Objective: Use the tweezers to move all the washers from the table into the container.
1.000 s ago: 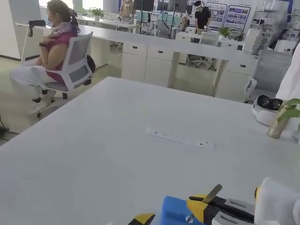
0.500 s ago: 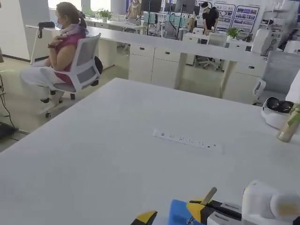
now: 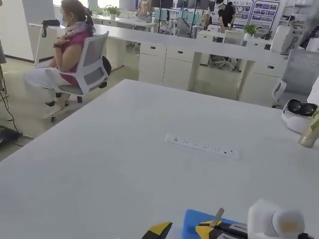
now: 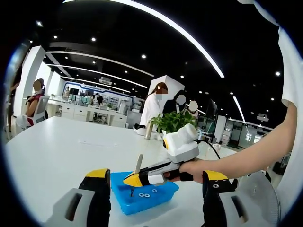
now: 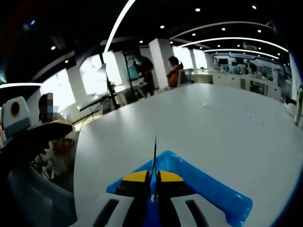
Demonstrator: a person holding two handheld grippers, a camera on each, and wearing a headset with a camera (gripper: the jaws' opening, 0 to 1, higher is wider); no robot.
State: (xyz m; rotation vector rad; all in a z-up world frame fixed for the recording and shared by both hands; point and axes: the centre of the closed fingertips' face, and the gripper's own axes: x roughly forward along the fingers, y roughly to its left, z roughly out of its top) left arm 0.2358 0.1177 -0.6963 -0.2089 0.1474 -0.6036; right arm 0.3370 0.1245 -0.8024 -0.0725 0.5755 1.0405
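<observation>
Right tongs (image 5: 153, 178) are clenching the tweezers (image 5: 154, 151) over the tray (image 5: 208, 189). Left tongs (image 4: 157, 176) are hanging released, washers (image 4: 147, 193) lying inside at six o'clock.

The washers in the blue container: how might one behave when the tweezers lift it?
Probably very light: the washers look tiny beside the tweezers. Flat rings, so they likely lie still, yet may slip from such thin tips.
</observation>
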